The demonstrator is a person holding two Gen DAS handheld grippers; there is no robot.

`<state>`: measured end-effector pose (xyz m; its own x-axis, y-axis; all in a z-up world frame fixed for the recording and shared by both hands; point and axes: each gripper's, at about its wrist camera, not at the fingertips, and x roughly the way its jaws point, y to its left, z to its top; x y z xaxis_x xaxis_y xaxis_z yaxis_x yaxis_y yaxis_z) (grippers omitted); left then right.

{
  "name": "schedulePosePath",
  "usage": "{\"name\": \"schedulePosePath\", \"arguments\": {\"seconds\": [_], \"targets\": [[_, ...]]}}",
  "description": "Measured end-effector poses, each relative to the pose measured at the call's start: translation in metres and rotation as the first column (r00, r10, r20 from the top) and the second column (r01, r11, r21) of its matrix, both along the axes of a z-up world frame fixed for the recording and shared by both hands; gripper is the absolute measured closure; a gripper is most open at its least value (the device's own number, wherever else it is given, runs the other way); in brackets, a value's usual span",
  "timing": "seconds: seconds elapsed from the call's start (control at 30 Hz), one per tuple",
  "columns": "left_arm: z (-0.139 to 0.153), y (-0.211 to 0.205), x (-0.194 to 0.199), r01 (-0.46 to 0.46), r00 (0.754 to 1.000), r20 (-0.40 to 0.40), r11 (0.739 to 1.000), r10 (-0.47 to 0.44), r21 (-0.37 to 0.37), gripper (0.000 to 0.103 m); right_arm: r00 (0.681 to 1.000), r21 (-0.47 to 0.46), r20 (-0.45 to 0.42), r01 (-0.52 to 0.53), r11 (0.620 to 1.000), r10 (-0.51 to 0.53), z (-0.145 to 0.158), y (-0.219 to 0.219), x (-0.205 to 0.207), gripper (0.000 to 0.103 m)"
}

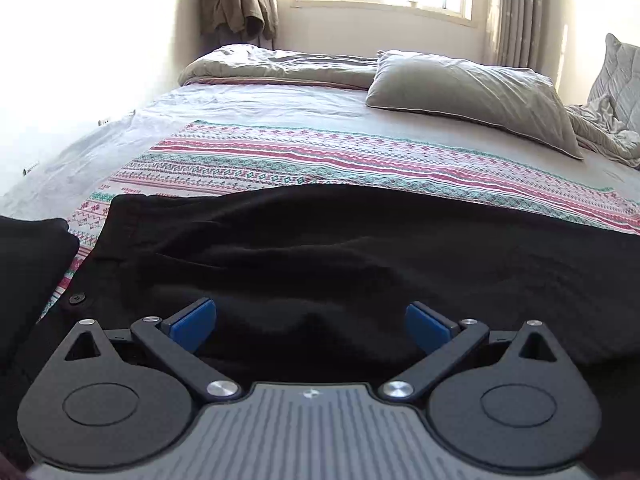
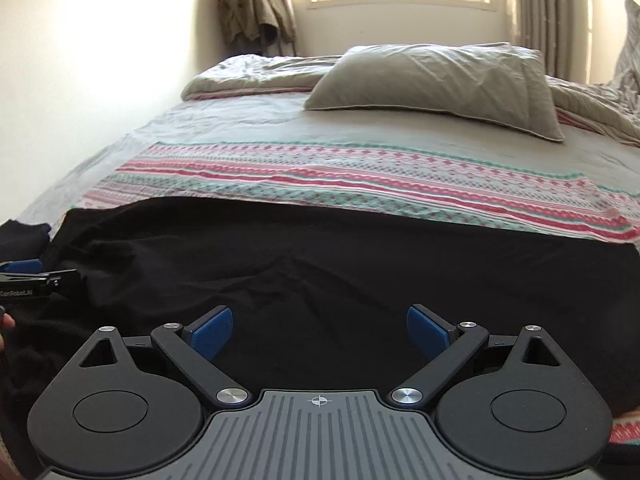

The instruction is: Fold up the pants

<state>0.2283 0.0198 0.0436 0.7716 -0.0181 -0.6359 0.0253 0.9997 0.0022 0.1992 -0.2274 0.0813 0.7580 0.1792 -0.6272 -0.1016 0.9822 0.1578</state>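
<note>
A sunny bedroom, and my black cloth pants (image 1: 320,248) lie flat across the near side of the bed with the pink and green striped blanket (image 1: 320,160).

Both my grippers hang just above the pants with nothing in them. My left gripper (image 1: 311,326) has its blue pads spread wide apart, near the end with the small black button (image 1: 76,298). My right gripper (image 2: 319,330) is spread wide too, over the middle of the cloth. I think the next step is to grab the near edge. To do it well, I should pinch the top and bottom layers together, lift both sides evenly, and lay the fold down smooth. The grey pillow (image 2: 440,84) is far away.
</note>
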Motion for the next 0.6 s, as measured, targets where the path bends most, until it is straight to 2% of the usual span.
{"name": "schedulePosePath", "arguments": {"seconds": [0.2,0.3,0.43,0.6], "targets": [[-0.013,0.013,-0.001,-0.051,0.999,-0.014,0.998,0.05,-0.034,0.0,0.989,-0.053,0.021,-0.147,0.988,0.148,-0.016,0.049,0.058,0.007],[-0.015,0.014,0.002,-0.059,0.998,0.004,0.997,0.059,-0.049,0.0,0.979,-0.082,0.041,-0.196,0.977,0.2,-0.021,0.066,0.084,0.007],[-0.019,0.013,0.007,-0.051,0.999,0.016,0.996,0.052,-0.075,0.0,0.959,-0.153,0.063,-0.264,0.952,0.276,-0.029,0.082,0.121,0.008],[-0.028,0.015,0.014,-0.056,0.998,0.021,0.997,0.057,-0.046,0.0,0.939,-0.274,0.047,-0.317,0.908,0.341,-0.047,0.089,0.16,0.01]]}}
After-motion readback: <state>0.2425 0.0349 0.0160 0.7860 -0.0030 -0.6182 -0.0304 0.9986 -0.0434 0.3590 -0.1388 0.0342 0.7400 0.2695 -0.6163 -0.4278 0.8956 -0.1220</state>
